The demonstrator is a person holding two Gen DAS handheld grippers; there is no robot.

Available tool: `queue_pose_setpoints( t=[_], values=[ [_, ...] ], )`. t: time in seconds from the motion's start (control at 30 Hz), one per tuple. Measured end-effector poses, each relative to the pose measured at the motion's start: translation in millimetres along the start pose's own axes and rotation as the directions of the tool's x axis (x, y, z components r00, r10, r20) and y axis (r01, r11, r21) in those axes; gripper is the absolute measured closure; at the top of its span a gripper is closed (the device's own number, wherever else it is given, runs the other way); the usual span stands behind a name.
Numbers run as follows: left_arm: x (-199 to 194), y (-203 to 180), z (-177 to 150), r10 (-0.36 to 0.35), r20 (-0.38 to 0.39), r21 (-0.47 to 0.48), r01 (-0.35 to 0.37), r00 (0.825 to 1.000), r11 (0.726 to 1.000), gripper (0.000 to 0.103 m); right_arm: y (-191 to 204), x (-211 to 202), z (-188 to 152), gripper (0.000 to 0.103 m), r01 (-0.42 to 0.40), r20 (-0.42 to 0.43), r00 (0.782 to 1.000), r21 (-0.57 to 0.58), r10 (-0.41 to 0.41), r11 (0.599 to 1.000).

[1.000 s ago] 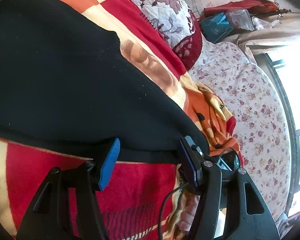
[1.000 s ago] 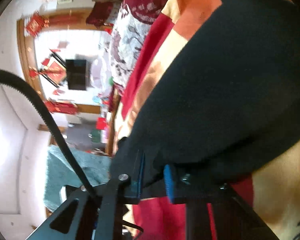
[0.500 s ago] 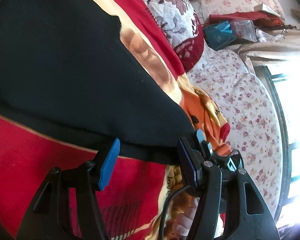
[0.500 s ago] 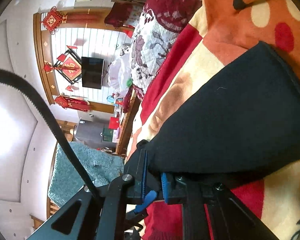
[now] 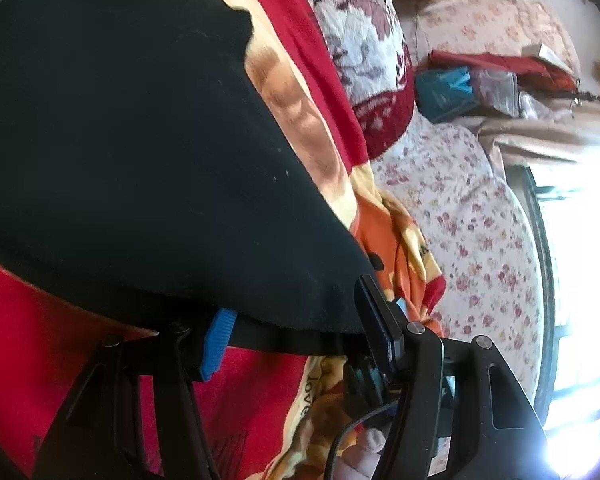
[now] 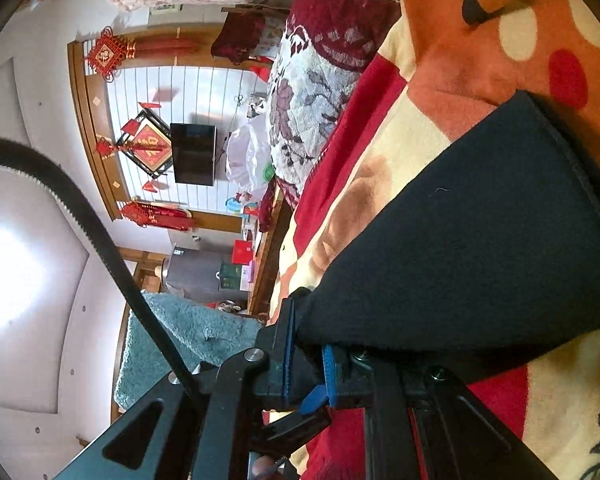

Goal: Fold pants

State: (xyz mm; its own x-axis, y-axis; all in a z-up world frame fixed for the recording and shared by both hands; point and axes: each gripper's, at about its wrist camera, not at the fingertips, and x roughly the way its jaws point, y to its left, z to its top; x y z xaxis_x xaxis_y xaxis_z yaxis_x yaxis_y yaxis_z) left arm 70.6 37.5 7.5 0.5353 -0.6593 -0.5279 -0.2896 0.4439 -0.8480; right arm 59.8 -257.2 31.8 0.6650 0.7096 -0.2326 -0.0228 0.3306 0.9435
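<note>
Presently: black pants (image 5: pixel 140 140) mid-fold on a red-and-orange blanket (image 5: pixel 80 360), one gripper clamped, one wide.

Item, right gripper (image 6: pixel 308 364): blue pads pinched tight on a near corner of the pants. Item, left gripper (image 5: pixel 296 336): jaws spread wide at the near edge of the cloth, which runs between them; whether the pads press it cannot be told. Step, by judgement: an edge taken up for the fold; next calls for the left to close on the cloth, then both to carry it over, level and taut. Left view alone shows the floral bedding (image 5: pixel 480 220) far right; right view alone shows the dark screen (image 6: pixel 193 154) and teal rug (image 6: pixel 188 344) at left.
</note>
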Motion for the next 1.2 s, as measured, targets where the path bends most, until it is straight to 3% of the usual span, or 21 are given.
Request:
queue_pose_setpoints(
  t=[0.13,0.27,0.33,0.4,0.47,0.6,0.73,0.83,0.93,1.07,1.2],
  values=[
    [-19.2,-0.8,3.6,0.035,0.099,0.042,-0.039,0.995,0.998,0.044,-8.2,3.6,-1.3,0.091,0.035,-0.019,0.999,0.019,-0.034,0.999],
    [-10.5,5.7,10.8,0.041,0.05,0.049,-0.044,0.998,0.998,0.049,-26.9,9.3,-2.4,0.079,0.136,-0.013,0.991,0.06,-0.136,0.989],
    [-10.2,4.3,10.6,0.097,0.058,0.104,-0.103,0.994,0.989,0.075,-33.1,9.5,-2.9,0.08,0.128,-0.011,0.992,0.075,-0.127,0.989],
    [-10.3,5.3,10.0,0.121,0.052,0.132,-0.127,0.991,0.983,0.089,-29.3,8.8,-4.0,0.08,0.139,-0.016,0.99,0.041,-0.138,0.99],
    [-14.5,6.1,7.6,0.116,0.053,0.141,-0.123,0.992,0.982,0.094,-22.0,7.1,-6.8,0.091,0.168,-0.016,0.986,-0.001,-0.168,0.986],
    [-26.4,-9.2,-1.3,0.114,0.061,0.227,-0.125,0.992,0.966,0.096,-5.4,-2.3,-10.8,0.095,0.197,-0.004,0.98,-0.062,-0.198,0.978],
    [-30.5,-13.5,-16.0,0.169,0.073,0.304,-0.183,0.983,0.935,0.098,3.1,-13.2,-10.6,0.095,0.218,0.005,0.976,-0.089,-0.219,0.972],
    [-16.5,6.3,-14.8,0.219,0.057,0.255,-0.226,0.974,0.94,0.099,-8.6,-9.5,-10.8,0.095,0.328,-0.002,0.944,-0.091,-0.329,0.94],
    [-18.2,12.4,-15.3,0.195,0.054,0.247,-0.202,0.979,0.948,0.098,-29.3,-12.1,-11.0,0.095,0.315,0.0,0.949,-0.032,-0.315,0.949],
    [-29.1,-5.3,-27.0,0.252,0.103,0.378,-0.272,0.962,0.885,0.095,-3.5,-23.3,-4.9,0.087,0.444,0.078,0.896,-0.146,-0.437,0.884],
    [-40.9,-10.3,-37.6,0.292,0.125,0.438,-0.317,0.948,0.841,0.095,5.6,-44.8,4.0,0.083,0.513,0.158,0.856,-0.137,-0.493,0.847]
  ],
)
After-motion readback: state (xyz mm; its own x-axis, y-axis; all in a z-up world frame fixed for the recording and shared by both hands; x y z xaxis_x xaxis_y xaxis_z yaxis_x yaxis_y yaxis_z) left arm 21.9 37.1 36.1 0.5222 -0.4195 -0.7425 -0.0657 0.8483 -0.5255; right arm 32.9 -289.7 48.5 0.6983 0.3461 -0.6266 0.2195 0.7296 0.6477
